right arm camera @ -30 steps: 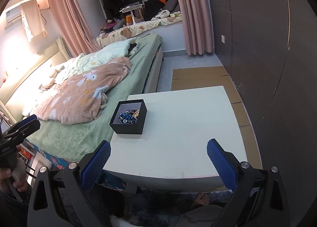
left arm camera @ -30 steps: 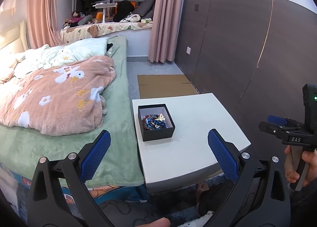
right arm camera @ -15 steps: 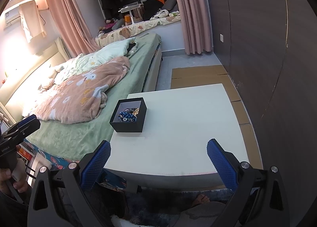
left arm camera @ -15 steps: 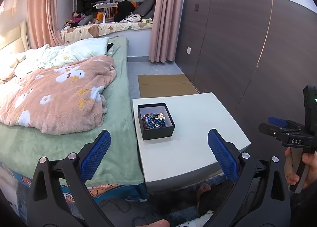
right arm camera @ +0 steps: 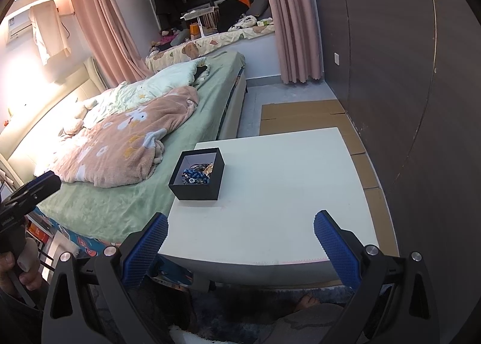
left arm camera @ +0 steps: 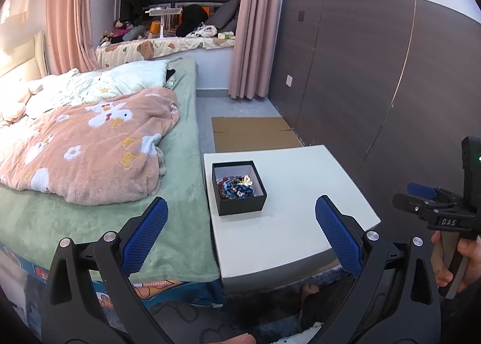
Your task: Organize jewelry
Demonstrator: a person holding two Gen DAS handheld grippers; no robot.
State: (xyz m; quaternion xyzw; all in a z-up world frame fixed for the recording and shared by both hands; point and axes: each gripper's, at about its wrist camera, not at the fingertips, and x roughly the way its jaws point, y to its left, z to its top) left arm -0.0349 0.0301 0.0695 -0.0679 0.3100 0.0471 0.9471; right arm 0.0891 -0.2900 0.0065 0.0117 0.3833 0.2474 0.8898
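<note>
A small black box (left arm camera: 239,205) stands on the left part of a white table (left arm camera: 300,181); it also shows in the right wrist view (right arm camera: 197,190). Inside lies a tangle of jewelry (left arm camera: 236,186) with blue beads and a gold piece, also seen in the right wrist view (right arm camera: 197,174). My left gripper (left arm camera: 240,234) is open and empty, held short of the table's near edge. My right gripper (right arm camera: 240,243) is open and empty over the table's (right arm camera: 285,187) near edge, well back from the box.
A bed (left arm camera: 99,193) with a green sheet and pink flowered blanket (left arm camera: 87,145) adjoins the table's left side. A dark panelled wall (left arm camera: 375,73) runs along the right. Flattened cardboard (left arm camera: 252,133) lies on the floor beyond the table. Bare feet show below the table.
Both grippers have drifted slightly; the right one has come a little nearer the table. Both stay open and the box has not moved.
</note>
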